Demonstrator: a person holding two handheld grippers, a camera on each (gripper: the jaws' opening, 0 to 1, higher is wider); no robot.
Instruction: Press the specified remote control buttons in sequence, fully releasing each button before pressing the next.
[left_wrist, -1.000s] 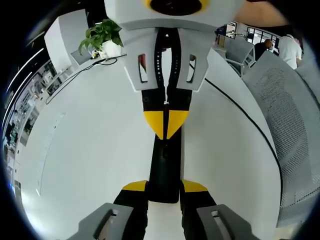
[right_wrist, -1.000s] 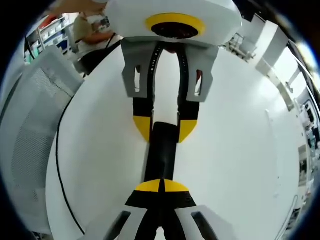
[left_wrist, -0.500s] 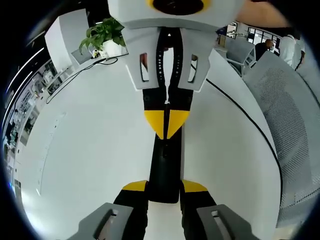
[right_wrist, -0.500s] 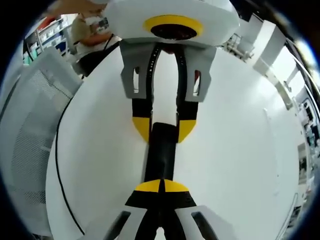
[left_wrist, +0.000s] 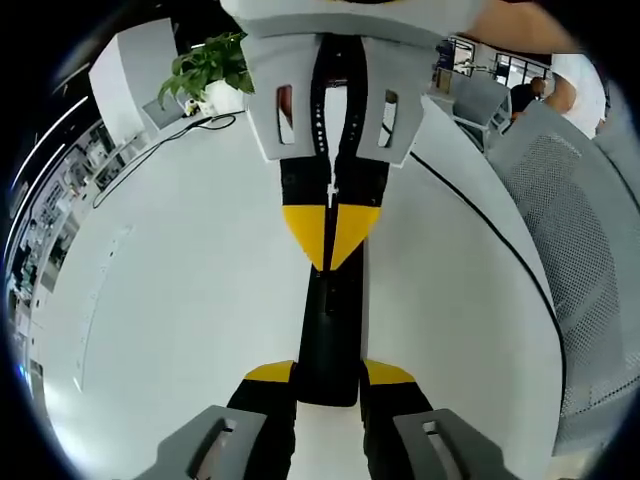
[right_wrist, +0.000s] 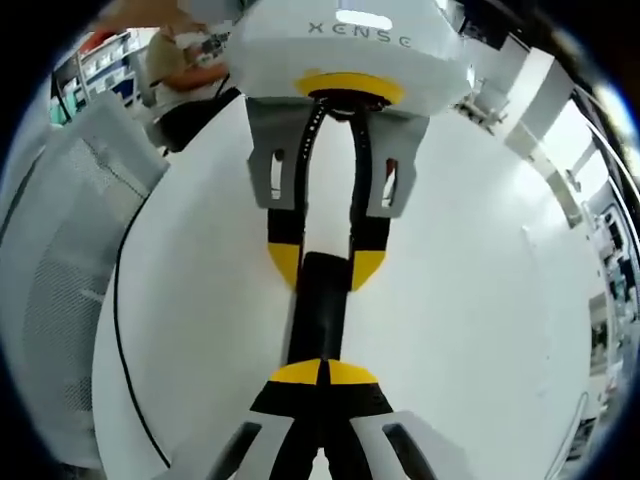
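Left gripper view: left gripper is clamped on the near end of the remote control, a slim black bar. Yellow pads sit tight on both sides of it at 6 o'clock. The remote runs straight up from there toward 12 o'clock, lying along the white table.

The right gripper comes in from 12 o'clock, facing this camera. Its two yellow tips are pinched together into a single point, and that point sits on the top face of the remote just above picture centre. Contact looks real but I can't tell if a button is depressed, buttons aren't resolvable.

Right gripper view: same layout mirrored. The right gripper's tips meet with no gap at 6 o'clock, resting on the black remote. The remote extends toward 12 o'clock, where the left gripper has its yellow pads either side of the far end, grasping it.

Net: the remote is between the two grippers, held at one end by the left, touched from above mid-length by the closed right.

Surroundings: potted plant at 11 o'clock in the left gripper view with a black cable trailing from near it. A mesh chair stands at 3 o'clock. A person sits at 11 o'clock in the right gripper view.
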